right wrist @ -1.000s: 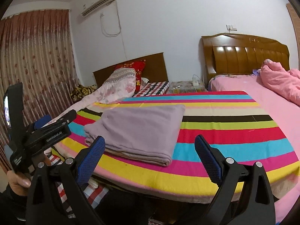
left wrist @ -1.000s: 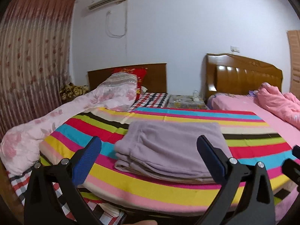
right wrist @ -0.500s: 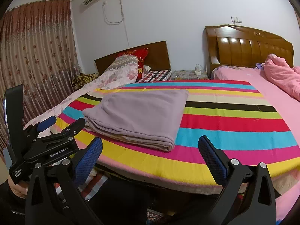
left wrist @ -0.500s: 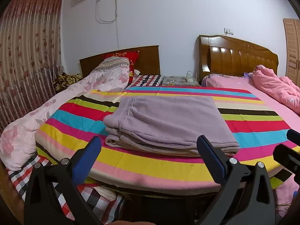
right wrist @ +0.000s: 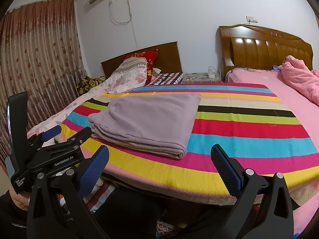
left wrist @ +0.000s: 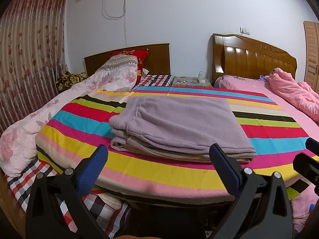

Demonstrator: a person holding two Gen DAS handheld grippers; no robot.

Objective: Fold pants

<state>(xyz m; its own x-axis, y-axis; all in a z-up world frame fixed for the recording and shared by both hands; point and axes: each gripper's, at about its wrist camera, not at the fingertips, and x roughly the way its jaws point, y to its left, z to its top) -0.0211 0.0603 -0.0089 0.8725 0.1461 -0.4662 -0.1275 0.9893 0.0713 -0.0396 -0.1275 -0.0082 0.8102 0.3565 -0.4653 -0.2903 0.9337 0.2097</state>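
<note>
Nearest the cameras, the left gripper and right gripper are both hanging off the bed's near edge with jaws spread wide, gripping nothing. Beyond them, the lilac pants are lying folded in a flat stack on the striped blanket. Farther back, a floral quilt is trailing toward the dark headboard.

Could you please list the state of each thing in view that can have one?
Pants: folded into a flat stack, lying on the striped blanket, held by neither tool.
Striped blanket: spread flat.
Left tool: open, empty, short of the pants.
Right tool: open, empty, short of the pants.
Pink quilt: crumpled.
Curtain: drawn shut.
</note>
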